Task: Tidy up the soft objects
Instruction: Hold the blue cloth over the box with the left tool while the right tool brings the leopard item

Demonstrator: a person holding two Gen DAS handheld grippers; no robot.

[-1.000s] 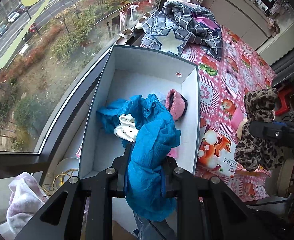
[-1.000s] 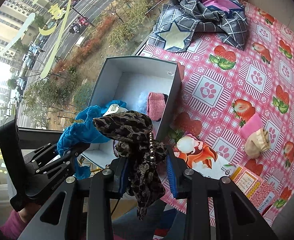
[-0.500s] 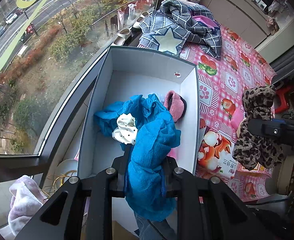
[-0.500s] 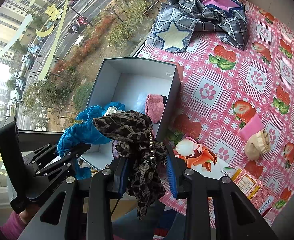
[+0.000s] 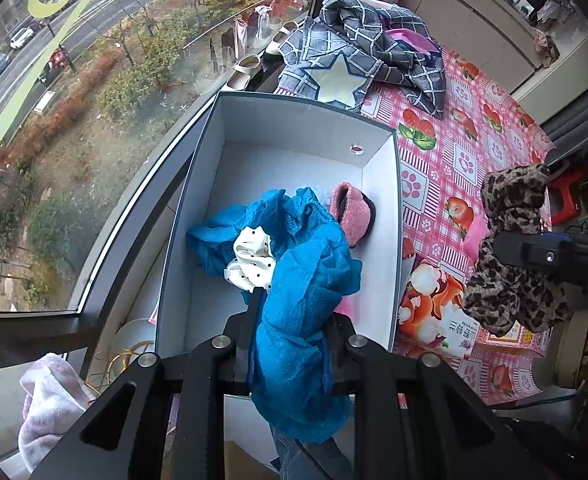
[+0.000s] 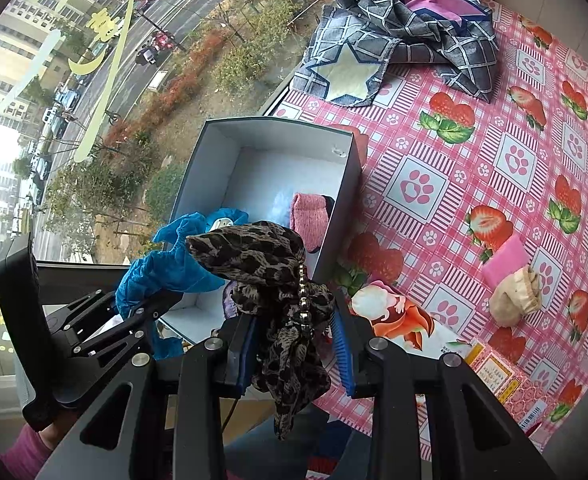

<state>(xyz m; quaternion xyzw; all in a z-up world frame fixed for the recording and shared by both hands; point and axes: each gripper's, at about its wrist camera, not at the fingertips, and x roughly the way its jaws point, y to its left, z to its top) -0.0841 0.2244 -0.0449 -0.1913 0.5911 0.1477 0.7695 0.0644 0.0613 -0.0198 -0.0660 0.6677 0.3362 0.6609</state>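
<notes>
A table under a pink checked oilcloth printed with strawberries and paw prints (image 6: 506,184) stands against a tall window giving on a street far below; at its window edge sits an open grey cardboard box with a white inside (image 5: 230,184), seen from above in both wrist views.

The left gripper (image 5: 292,316) is clamped on a bright blue crinkled fabric piece (image 5: 306,300); the cloth bulges up between its black fingers and trails forward over the near end of the box, its far part lying on the box floor toward 11 o'clock. A small white cloth with black dots (image 5: 250,258) is tucked against the blue folds; a fuzzy pink rolled sock (image 5: 350,216) lies by the box's right wall at 1 o'clock from the clamp.

The right gripper (image 6: 294,324) pinches a leopard-print fabric piece (image 6: 270,264) that carries a short beaded chain; the cloth mounds above the blue-padded fingers and hangs down between them (it is lifted clear of the table, just outside the near right corner of the box).

On the oilcloth at 12 o'clock a grey windowpane-check garment with a pale star patch (image 6: 398,36) lies heaped; at 3 o'clock in the right wrist view a cream bundled sock (image 6: 514,300) touches a flat pink cloth (image 6: 504,262); a printed packet with a cartoon figure (image 6: 398,316) lies beside the box.
</notes>
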